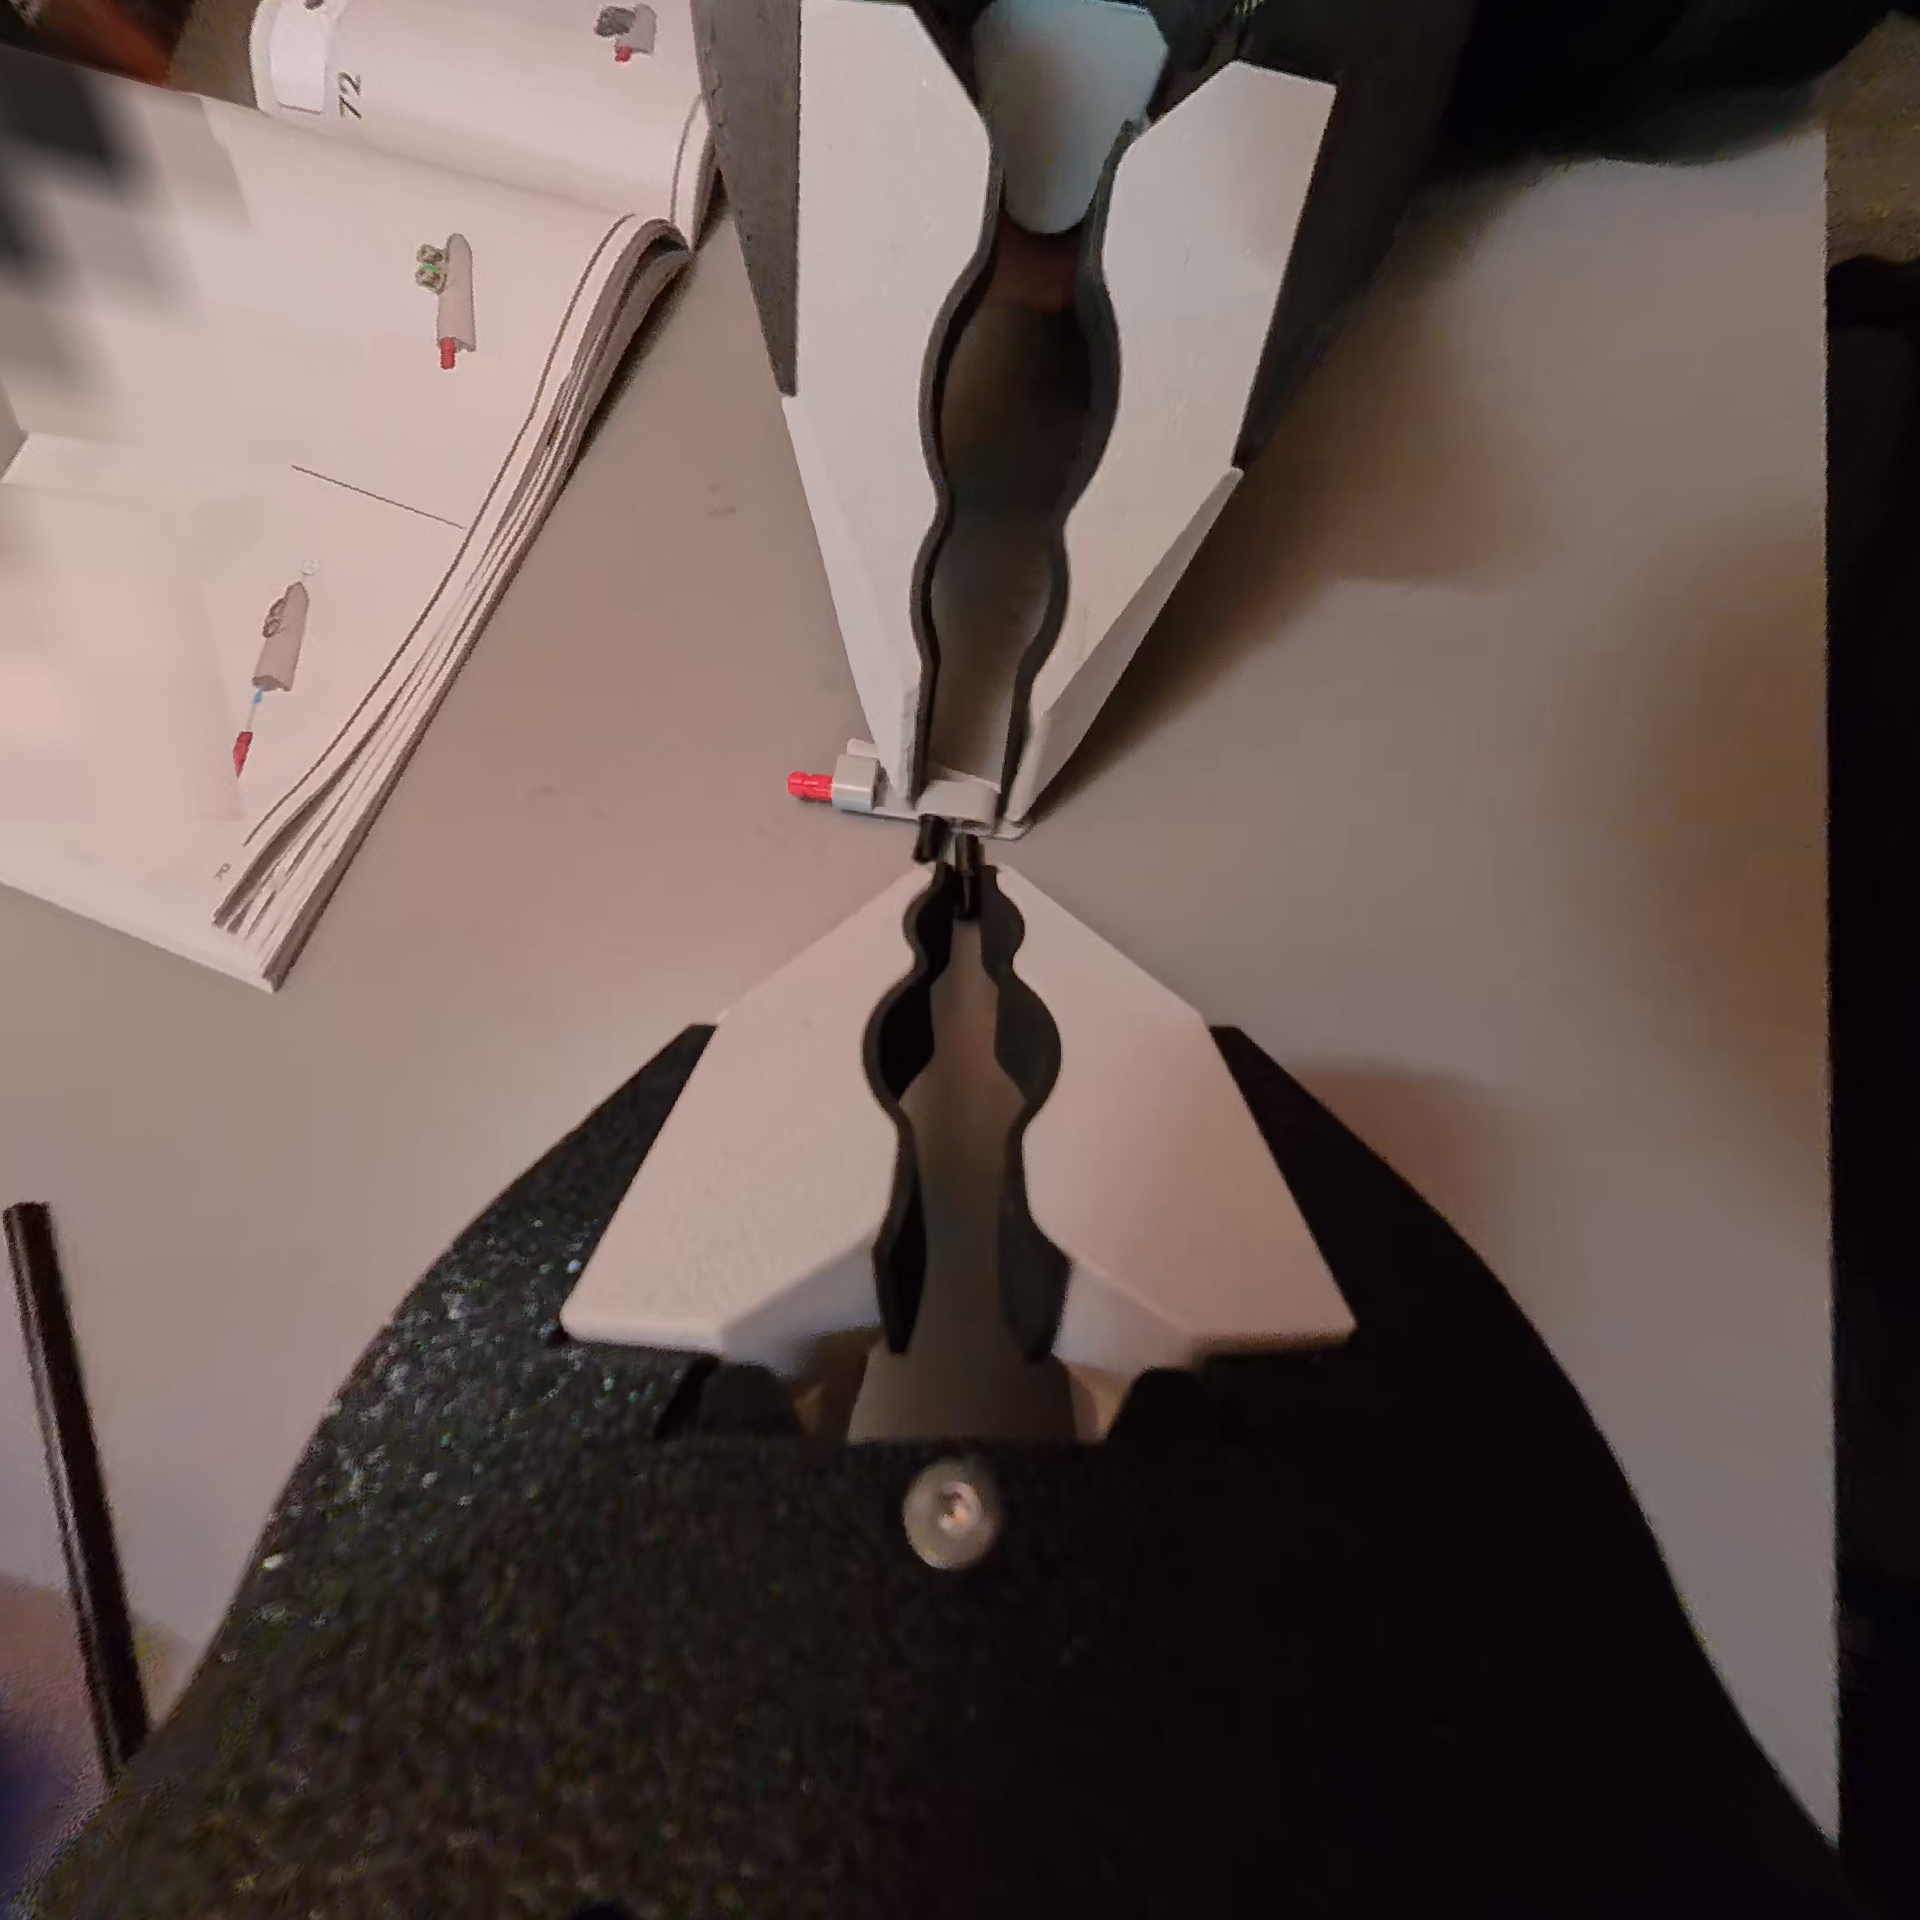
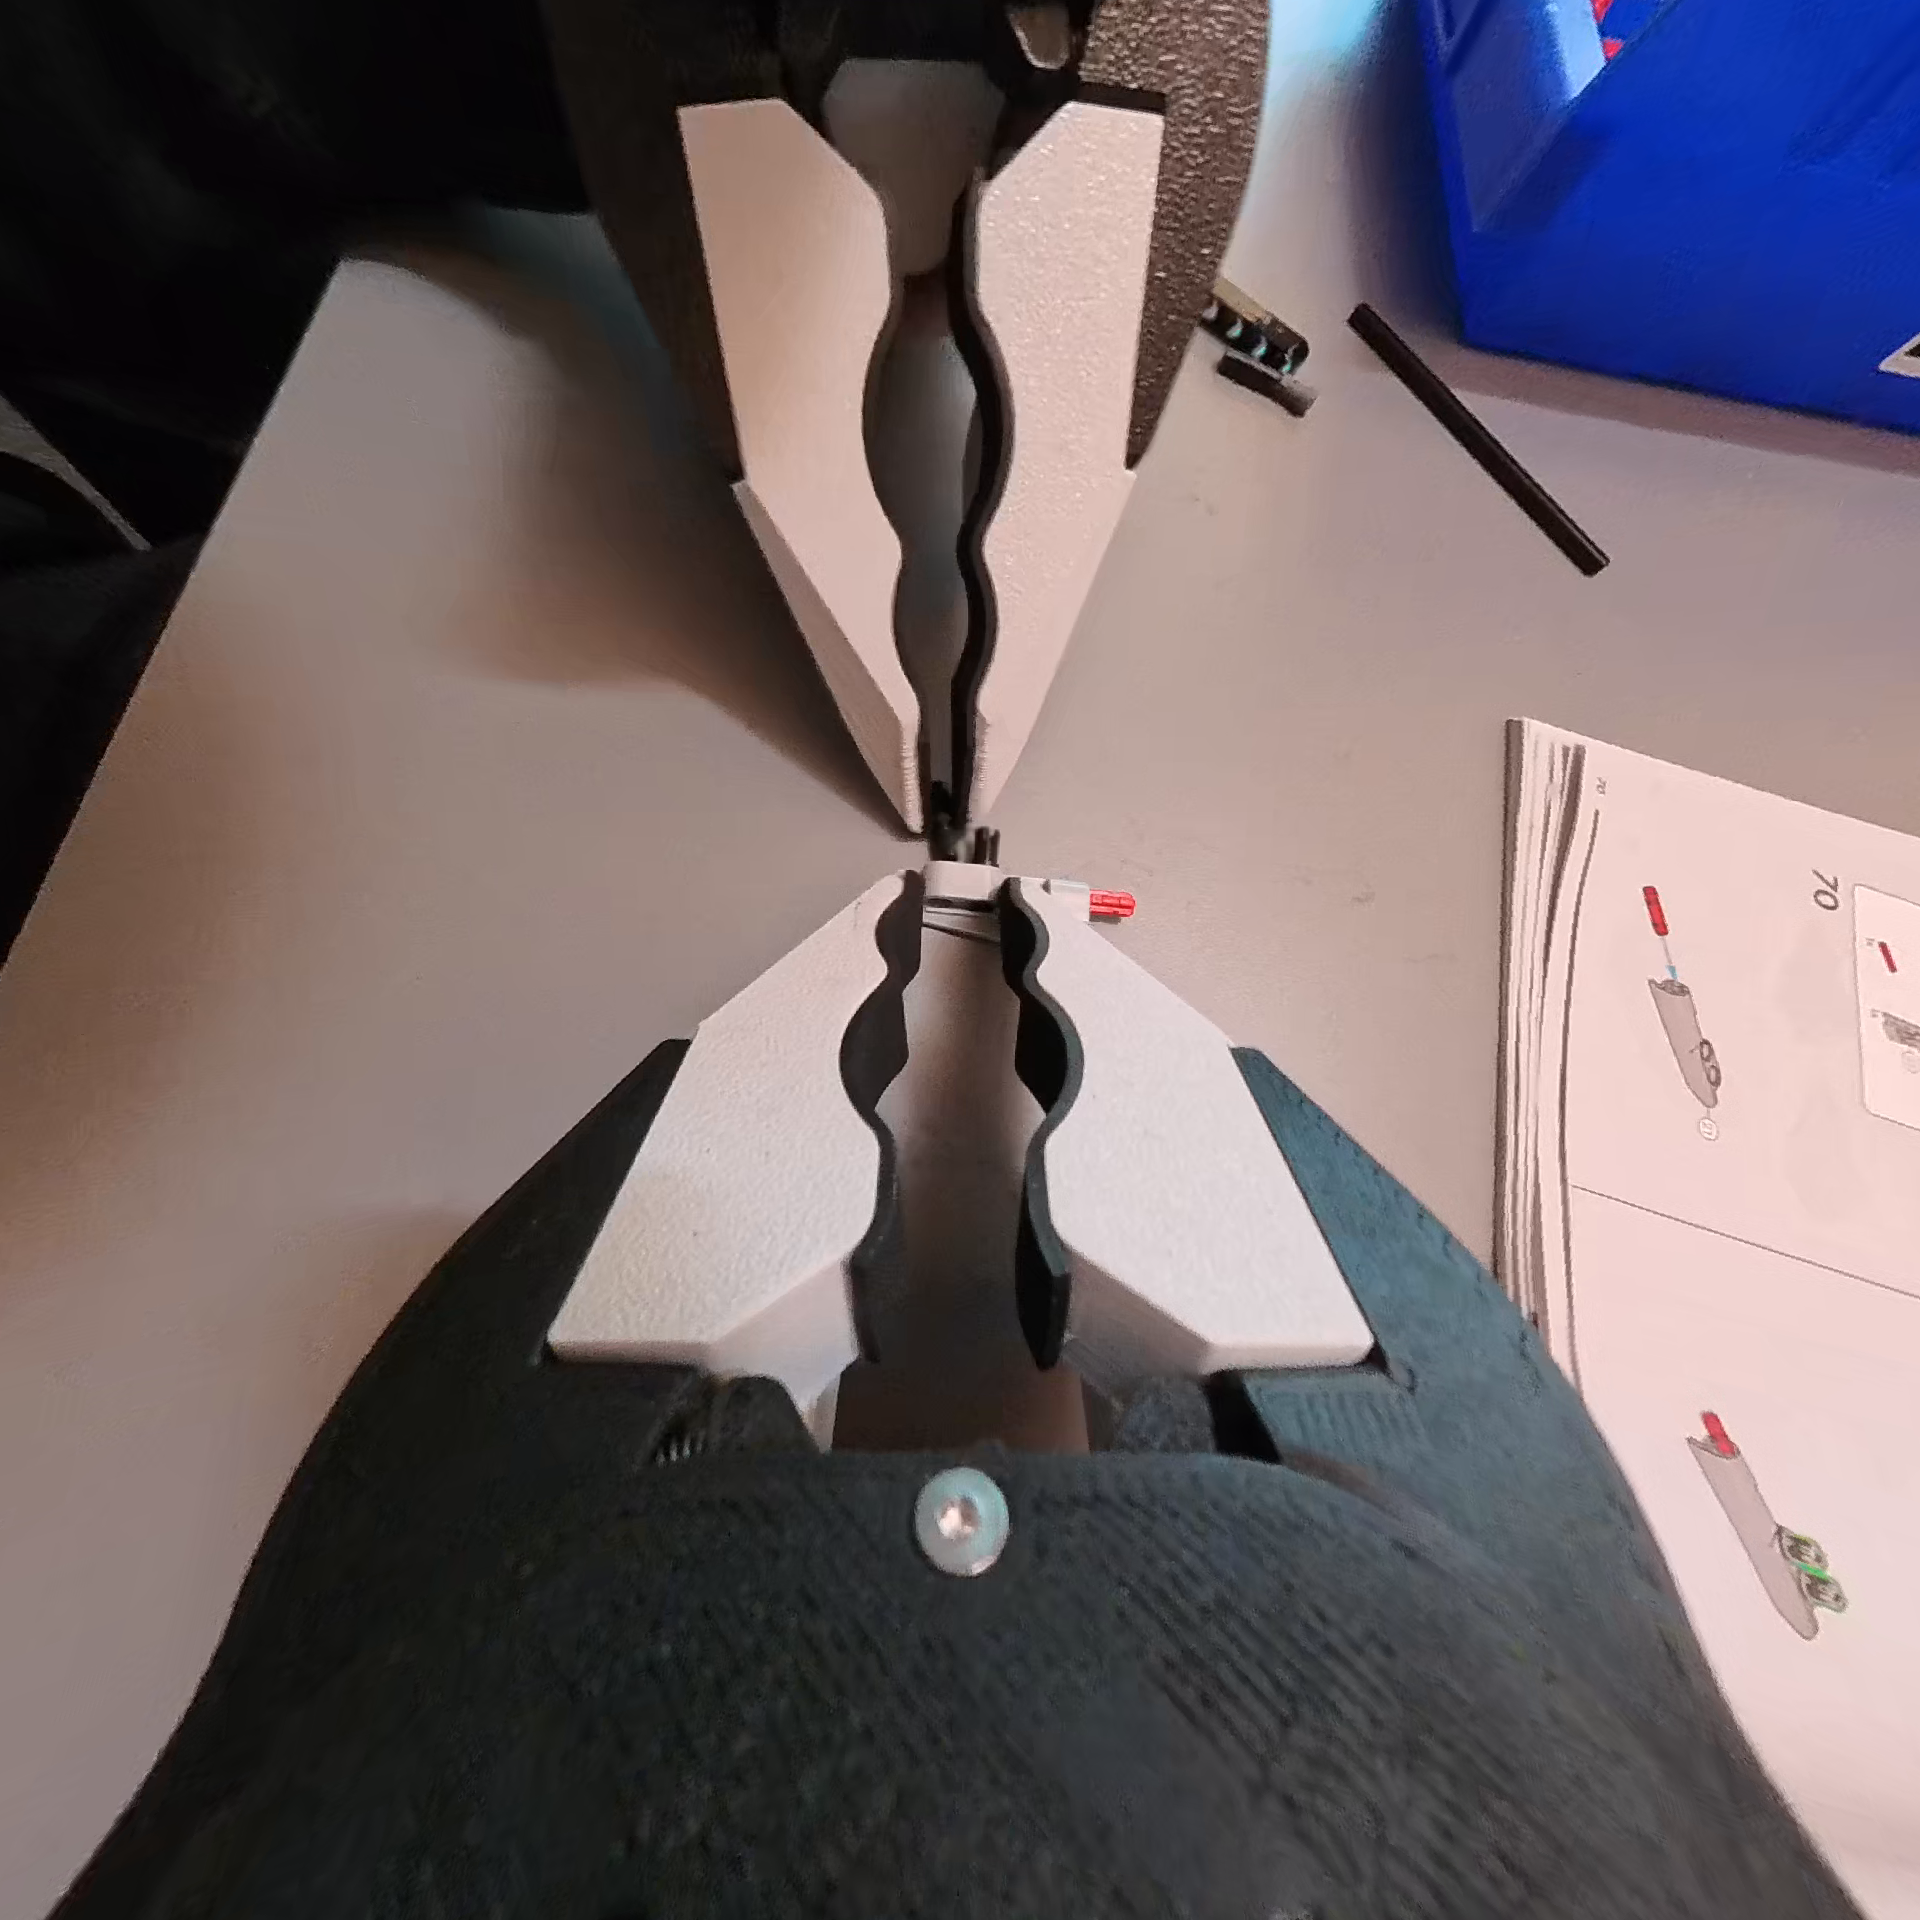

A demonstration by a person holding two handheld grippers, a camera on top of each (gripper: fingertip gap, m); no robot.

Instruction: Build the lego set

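Grey Lego piece (image 2: 961, 883) with a red pin (image 2: 1110, 904) at one end sits pinched at the tips of the right tongs (image 2: 961, 899), above the pale worktop (image 2: 416, 831). Facing them tip to tip, the left tongs (image 1: 961, 883) are closed on a small black pin (image 1: 964, 868) that meets the grey piece's underside. An open instruction booklet (image 2: 1683, 1195) lies beside them; a black rod (image 2: 1475, 436) and blue box (image 2: 1683, 208) lie farther off.
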